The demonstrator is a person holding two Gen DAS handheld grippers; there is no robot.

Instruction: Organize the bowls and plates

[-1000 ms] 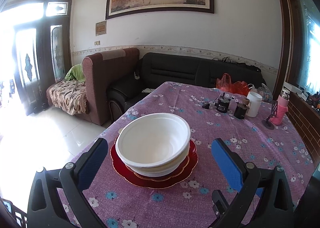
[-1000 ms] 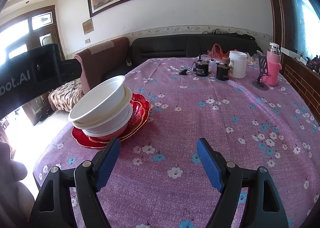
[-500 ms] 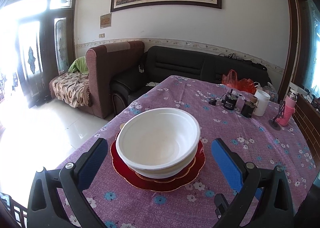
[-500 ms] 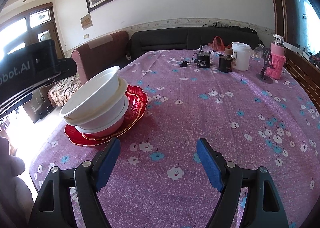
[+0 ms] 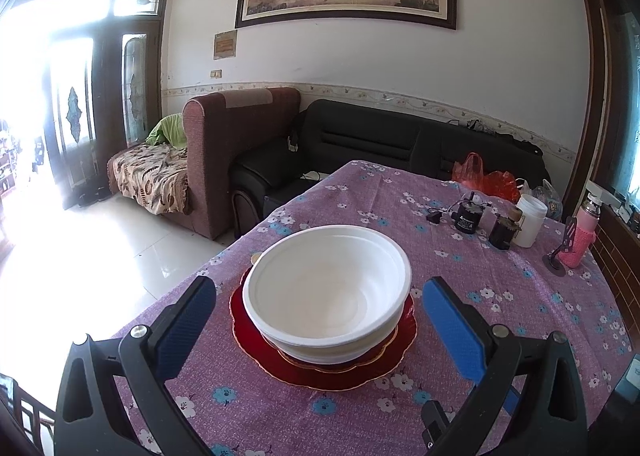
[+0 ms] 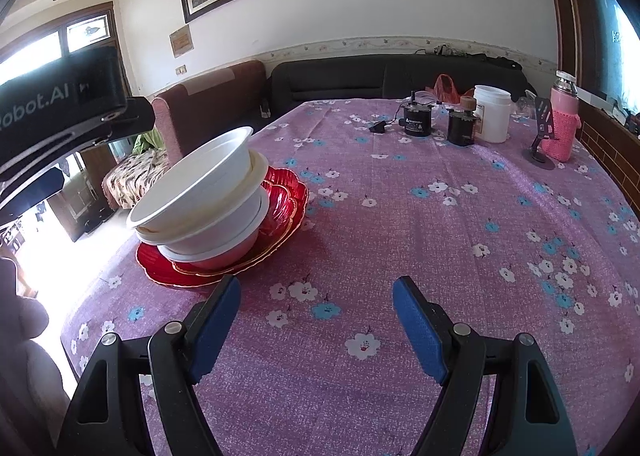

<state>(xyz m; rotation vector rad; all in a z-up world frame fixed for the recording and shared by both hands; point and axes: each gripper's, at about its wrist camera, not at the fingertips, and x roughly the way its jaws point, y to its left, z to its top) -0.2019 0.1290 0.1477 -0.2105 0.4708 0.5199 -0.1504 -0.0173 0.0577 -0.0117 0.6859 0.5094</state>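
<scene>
A stack of white bowls sits nested on red plates near the left edge of the purple flowered table. In the left wrist view my left gripper is open, its blue pads standing apart on either side of the stack and not touching it. In the right wrist view my right gripper is open over bare cloth, to the right of the stack, with nothing between its fingers. The body of the left gripper shows at the left edge of that view.
At the far right of the table stand two dark jars, a white tub, a pink bottle and a small black stand. Sofas lie beyond the table. A tiled floor drops off on the left.
The bowl stack has come closer and more central between the left gripper's pads. In the right wrist view the table scene sits slightly lower and nearer; both grippers stay open.
</scene>
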